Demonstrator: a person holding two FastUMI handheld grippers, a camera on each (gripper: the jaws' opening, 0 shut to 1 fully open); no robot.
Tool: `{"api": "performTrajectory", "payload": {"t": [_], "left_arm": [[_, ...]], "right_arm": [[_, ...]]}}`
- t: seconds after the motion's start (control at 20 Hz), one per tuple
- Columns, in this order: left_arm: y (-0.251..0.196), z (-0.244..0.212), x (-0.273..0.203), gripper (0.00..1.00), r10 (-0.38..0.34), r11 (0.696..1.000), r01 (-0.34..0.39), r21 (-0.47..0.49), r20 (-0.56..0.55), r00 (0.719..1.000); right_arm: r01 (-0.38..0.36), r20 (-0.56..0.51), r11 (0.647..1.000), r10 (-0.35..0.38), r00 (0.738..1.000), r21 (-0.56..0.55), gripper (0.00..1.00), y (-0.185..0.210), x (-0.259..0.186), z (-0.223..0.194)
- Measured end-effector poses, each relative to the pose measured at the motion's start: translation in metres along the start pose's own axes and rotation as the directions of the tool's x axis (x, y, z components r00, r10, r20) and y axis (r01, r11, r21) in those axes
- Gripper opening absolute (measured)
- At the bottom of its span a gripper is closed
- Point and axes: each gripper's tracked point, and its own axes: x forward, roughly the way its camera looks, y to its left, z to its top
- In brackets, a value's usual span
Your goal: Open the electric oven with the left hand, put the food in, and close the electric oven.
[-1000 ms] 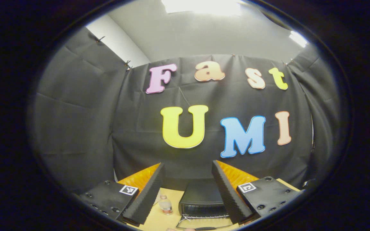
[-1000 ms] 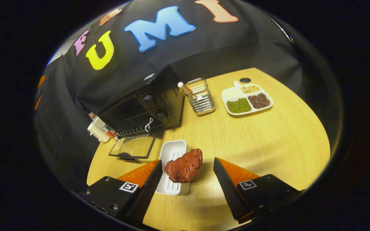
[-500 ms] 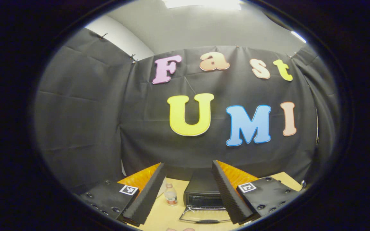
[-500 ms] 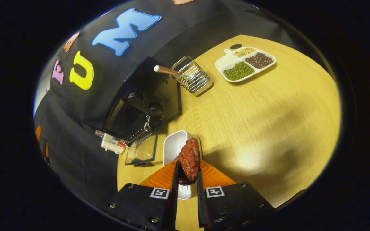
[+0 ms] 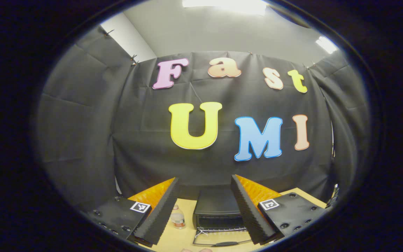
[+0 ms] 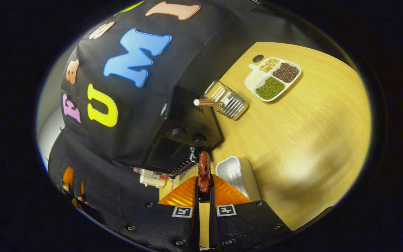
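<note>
The black electric oven (image 6: 184,140) stands at the back of the wooden table with its glass door (image 5: 219,238) folded down flat. In the right gripper view my right gripper (image 6: 204,187) is shut on the reddish-brown piece of meat (image 6: 204,169), held in the air just in front of the oven's open mouth. The white dish (image 6: 238,175) it came from lies to its right, with nothing in it. In the left gripper view my left gripper (image 5: 205,189) is open and holds nothing, well back from the oven (image 5: 217,211) and above the door.
A wire holder (image 6: 226,101) with a stick in it stands right of the oven. A white divided plate (image 6: 273,78) of beans lies at the far right. A small bottle (image 5: 177,218) stands left of the oven. Bare table (image 6: 310,140) stretches to the right.
My right gripper closed on the meat, lifted it off the white dish and carried it left toward the oven's mouth. My left gripper stayed open and shifted only slightly.
</note>
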Motion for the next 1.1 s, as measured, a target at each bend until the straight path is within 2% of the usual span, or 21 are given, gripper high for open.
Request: {"api": "performTrajectory", "payload": {"t": [0.25, 0.4, 0.5, 0.65, 0.75, 1.0, 1.1], "left_arm": [[0.014, -0.013, 0.010, 1.00, -0.056, 0.998, 0.056, -0.025, -0.009, 0.998], [0.022, -0.023, 0.012, 0.97, -0.094, 0.995, 0.093, -0.043, -0.024, 0.995], [0.034, -0.025, 0.015, 1.00, -0.096, 0.995, 0.095, -0.031, -0.030, 0.995], [0.046, -0.030, 0.017, 1.00, -0.104, 0.994, 0.103, -0.027, -0.033, 0.994], [0.055, -0.037, 0.018, 0.92, -0.102, 0.994, 0.101, -0.030, -0.049, 0.994], [0.072, -0.044, 0.026, 1.00, -0.092, 0.995, 0.089, -0.035, -0.074, 0.993], [0.080, -0.044, 0.027, 1.00, -0.082, 0.996, 0.080, -0.036, -0.074, 0.994]], "right_arm": [[-0.095, 0.074, 0.991, 0.088, 0.993, 0.097, 0.11, 0.056, -0.006, 0.002], [-0.165, 0.095, 0.972, 0.150, 0.984, 0.168, 0.11, 0.085, 0.005, -0.002], [-0.188, 0.097, 0.963, 0.172, 0.980, 0.191, 0.11, 0.098, 0.020, -0.005], [-0.183, 0.066, 0.966, 0.174, 0.983, 0.184, 0.11, 0.110, 0.049, -0.017], [-0.168, 0.038, 0.969, 0.164, 0.986, 0.179, 0.11, 0.115, 0.075, -0.026], [-0.127, -0.025, 0.972, 0.134, 0.991, 0.197, 0.11, 0.116, 0.130, -0.048], [-0.120, -0.028, 0.968, 0.129, 0.991, 0.219, 0.10, 0.115, 0.149, -0.053]]}}
